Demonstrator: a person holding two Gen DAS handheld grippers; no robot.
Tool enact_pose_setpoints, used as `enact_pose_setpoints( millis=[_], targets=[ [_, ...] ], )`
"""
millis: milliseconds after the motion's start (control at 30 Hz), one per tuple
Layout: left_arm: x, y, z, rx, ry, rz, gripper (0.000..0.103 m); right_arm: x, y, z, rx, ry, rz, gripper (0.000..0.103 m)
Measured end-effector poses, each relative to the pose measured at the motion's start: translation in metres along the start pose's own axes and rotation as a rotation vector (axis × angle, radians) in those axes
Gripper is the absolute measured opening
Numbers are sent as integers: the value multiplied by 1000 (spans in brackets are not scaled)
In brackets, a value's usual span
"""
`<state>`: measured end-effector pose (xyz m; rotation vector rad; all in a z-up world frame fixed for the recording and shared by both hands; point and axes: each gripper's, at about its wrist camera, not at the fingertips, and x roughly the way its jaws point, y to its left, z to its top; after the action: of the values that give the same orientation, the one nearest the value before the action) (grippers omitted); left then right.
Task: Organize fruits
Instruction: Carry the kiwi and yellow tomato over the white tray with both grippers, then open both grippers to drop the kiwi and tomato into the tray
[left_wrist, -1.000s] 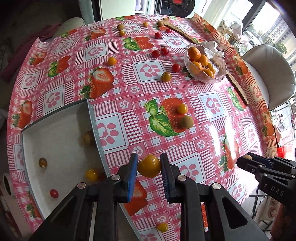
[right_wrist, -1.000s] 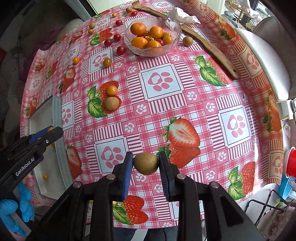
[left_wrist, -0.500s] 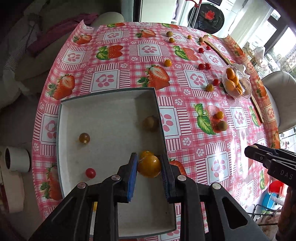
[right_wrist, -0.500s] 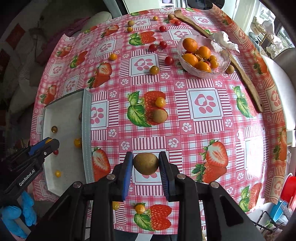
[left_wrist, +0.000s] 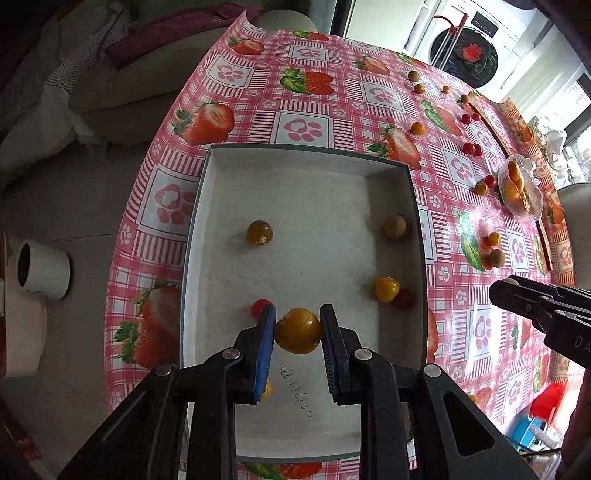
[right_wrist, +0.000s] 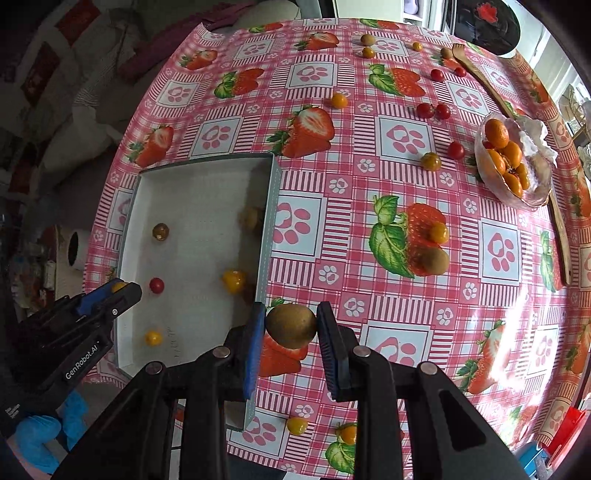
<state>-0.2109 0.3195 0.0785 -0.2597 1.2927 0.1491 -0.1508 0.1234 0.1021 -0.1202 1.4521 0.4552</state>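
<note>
Left gripper (left_wrist: 297, 328) clamps a yellow tomato (left_wrist: 297, 331) above the white tray (left_wrist: 415, 221); right gripper (right_wrist: 290, 325) grips a brown kiwi (right_wrist: 290, 325) over the tablecloth (right_wrist: 369, 184), just beside the tray's edge.

Round table with pink strawberry-print cloth (right_wrist: 399, 155), bearing a grey-rimmed white tray (right_wrist: 271, 206), glass bowl of oranges (right_wrist: 532, 195), long wooden utensil (right_wrist: 484, 79), loose cherry tomatoes (right_wrist: 433, 110) and a kiwi (right_wrist: 435, 260).

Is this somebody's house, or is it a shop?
Most likely a home. A washing machine stands behind the table, which wears a strawberry-print tablecloth, and a cushioned chair sits beside it. Loose fruit and a glass bowl of oranges fit a dining corner.
</note>
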Motion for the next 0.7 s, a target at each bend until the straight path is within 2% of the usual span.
enact_pose_setpoints(
  millis=[233, 567, 700],
  targets=[
    [9, 7, -12, -5, 24, 5, 26, 16, 27, 3, -55, 35, 19, 31],
    [45, 5, -42, -1, 118, 15, 26, 56, 49, -6, -90, 128, 40, 31],
    [54, 5, -48, -9, 133, 18, 26, 74, 56, -8, -98, 164, 50, 31]
  ],
)
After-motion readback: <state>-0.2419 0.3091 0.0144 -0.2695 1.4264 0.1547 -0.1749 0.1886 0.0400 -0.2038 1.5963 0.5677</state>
